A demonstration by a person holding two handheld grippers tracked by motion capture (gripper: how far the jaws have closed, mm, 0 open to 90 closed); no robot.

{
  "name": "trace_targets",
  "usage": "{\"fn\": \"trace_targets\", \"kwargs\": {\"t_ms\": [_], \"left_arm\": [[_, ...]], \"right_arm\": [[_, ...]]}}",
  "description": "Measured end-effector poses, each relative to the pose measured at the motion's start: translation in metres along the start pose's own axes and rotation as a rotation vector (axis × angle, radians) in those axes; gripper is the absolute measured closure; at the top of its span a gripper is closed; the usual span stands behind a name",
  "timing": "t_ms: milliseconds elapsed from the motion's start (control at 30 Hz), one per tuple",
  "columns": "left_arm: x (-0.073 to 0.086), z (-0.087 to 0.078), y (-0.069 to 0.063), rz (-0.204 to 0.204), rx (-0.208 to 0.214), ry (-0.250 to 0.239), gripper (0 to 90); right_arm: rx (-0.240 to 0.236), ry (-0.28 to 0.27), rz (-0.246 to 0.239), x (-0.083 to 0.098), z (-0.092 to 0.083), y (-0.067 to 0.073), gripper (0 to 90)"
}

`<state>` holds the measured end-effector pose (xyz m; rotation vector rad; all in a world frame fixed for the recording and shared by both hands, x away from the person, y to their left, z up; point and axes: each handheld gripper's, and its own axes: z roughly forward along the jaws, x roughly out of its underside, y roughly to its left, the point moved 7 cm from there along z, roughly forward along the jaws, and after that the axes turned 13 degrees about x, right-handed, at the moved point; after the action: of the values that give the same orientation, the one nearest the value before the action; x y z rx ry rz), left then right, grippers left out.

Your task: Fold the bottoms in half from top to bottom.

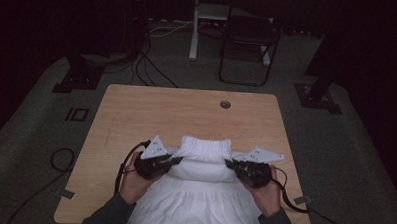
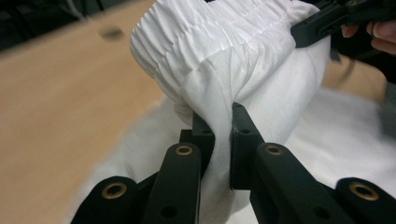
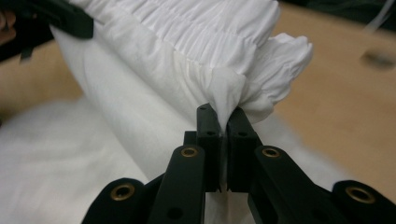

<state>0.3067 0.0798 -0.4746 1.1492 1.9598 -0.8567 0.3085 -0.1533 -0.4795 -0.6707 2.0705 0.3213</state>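
A white garment (image 1: 204,167) with a gathered elastic waistband (image 1: 206,145) lies on the near half of the wooden table (image 1: 136,115). Its waistband end is folded back over the rest of the cloth. My left gripper (image 1: 177,160) is shut on the left corner of the waistband (image 2: 219,116), with cloth pinched between its jaws. At the right corner (image 3: 229,100) my right gripper (image 1: 229,164) pinches the cloth the same way. In the left gripper view the other gripper's jaw shows at the top right, and in the right gripper view at the top left.
A round cable hole (image 1: 225,104) sits near the table's far edge. A dark chair (image 1: 249,41) and a white desk leg (image 1: 194,27) stand on the floor beyond. Cables (image 1: 148,70) trail over the carpet at the back left.
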Motion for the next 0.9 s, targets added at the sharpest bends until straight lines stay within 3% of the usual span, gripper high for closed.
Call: {"fn": "trace_targets", "kwargs": {"t_ms": [167, 233, 267, 300, 400, 500, 633, 900], "left_arm": [[0.067, 0.027, -0.023, -0.08, 0.079, 0.165, 84.2], [0.089, 0.038, -0.025, -0.094, 0.081, 0.233, 83.9], [0.097, 0.043, -0.025, -0.11, 0.078, 0.254, 83.9], [0.101, 0.047, -0.024, -0.101, 0.069, 0.264, 84.0], [0.101, 0.05, -0.018, -0.102, 0.064, 0.257, 84.5], [0.099, 0.052, -0.013, -0.068, 0.035, 0.267, 84.8], [0.095, 0.055, -0.002, -0.085, 0.023, 0.249, 84.9], [0.085, 0.063, 0.018, -0.101, -0.021, 0.238, 84.7]], "right_arm": [[-0.057, 0.134, 0.016, 0.06, 0.005, 0.021, 85.9], [-0.07, 0.193, 0.013, 0.082, 0.011, 0.028, 85.6], [-0.076, 0.213, 0.017, 0.09, 0.015, 0.03, 85.5], [-0.082, 0.227, 0.023, 0.095, 0.018, 0.03, 85.4], [-0.073, 0.258, 0.016, 0.1, 0.026, 0.032, 85.3], [-0.048, 0.279, -0.025, 0.099, 0.034, 0.033, 85.2], [-0.039, 0.278, -0.028, 0.095, 0.042, 0.029, 85.2], [-0.01, 0.26, -0.025, 0.08, 0.068, 0.006, 85.3]]}}
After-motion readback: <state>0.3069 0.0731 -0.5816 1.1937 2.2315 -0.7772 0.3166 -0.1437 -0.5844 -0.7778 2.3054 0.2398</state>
